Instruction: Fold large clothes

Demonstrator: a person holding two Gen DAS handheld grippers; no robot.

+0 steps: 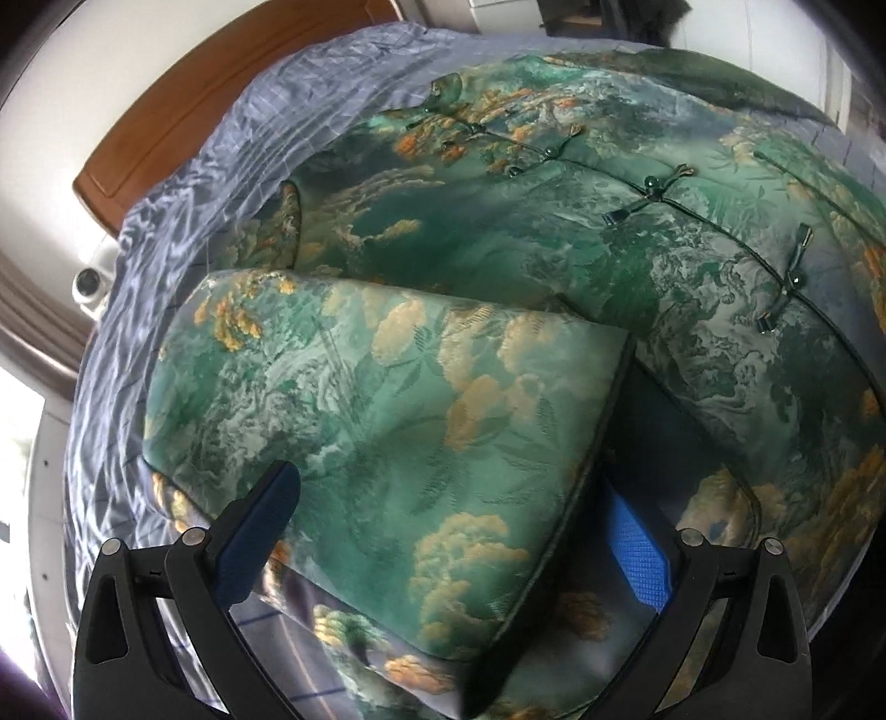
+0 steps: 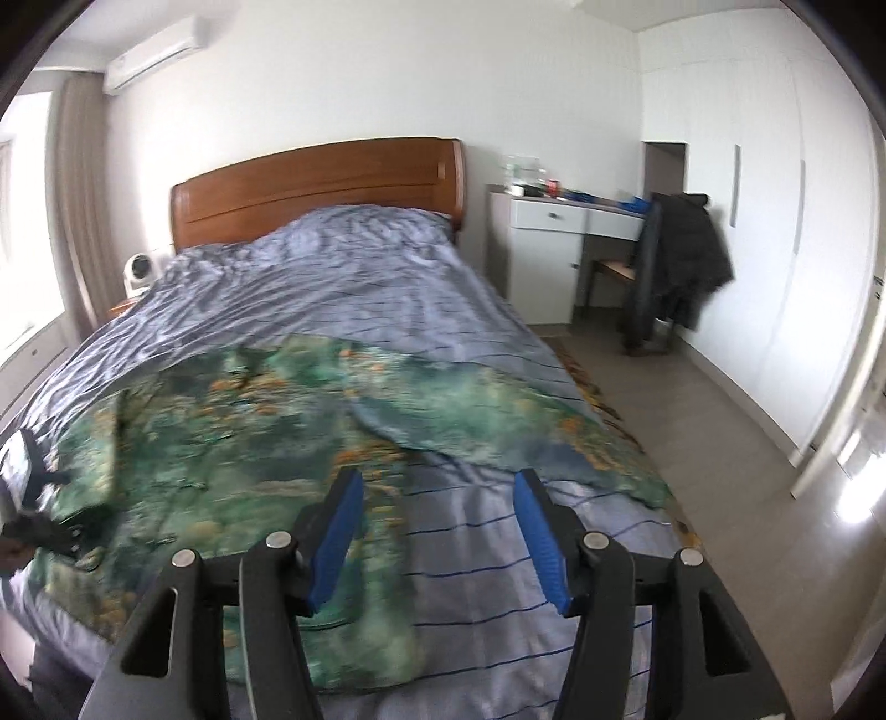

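garment: green patterned robe (image 1: 498, 232) with orange patches, spread flat across the near half of the bed; frog-style knot fastenings (image 1: 648, 191) run along the front seam
sleeve: one sleeve (image 1: 387, 410) is folded over the robe body, dark piped cuff edge on the right; it lies between the left fingers
garment, right view: same robe (image 2: 232, 421) smeared by motion blur, pattern hard to read; far right edge runs toward the bed's side, near hem partly hidden behind the right fingers
left gripper: (image 1: 459, 531) fingers spread wide, one on each side of the folded sleeve; right blue pad (image 1: 642, 559) partly covered by the cuff, so contact with cloth cannot be told
right gripper: (image 2: 437, 537) fingers spread apart, nothing between them, hovering over bare sheet at the robe's near edge
left gripper in right view: dark shape at far left edge (image 2: 33, 498), cut off and blurred
bed: pale blue striped duvet (image 2: 354, 266), wrinkled; wooden headboard (image 2: 315, 183) behind
surroundings: white desk (image 2: 548, 221) with blurred clutter on top, dark coat (image 2: 686, 260) hung on a chair, small white fan (image 2: 138, 271) beside the headboard, air conditioner (image 2: 158, 52) up on the wall
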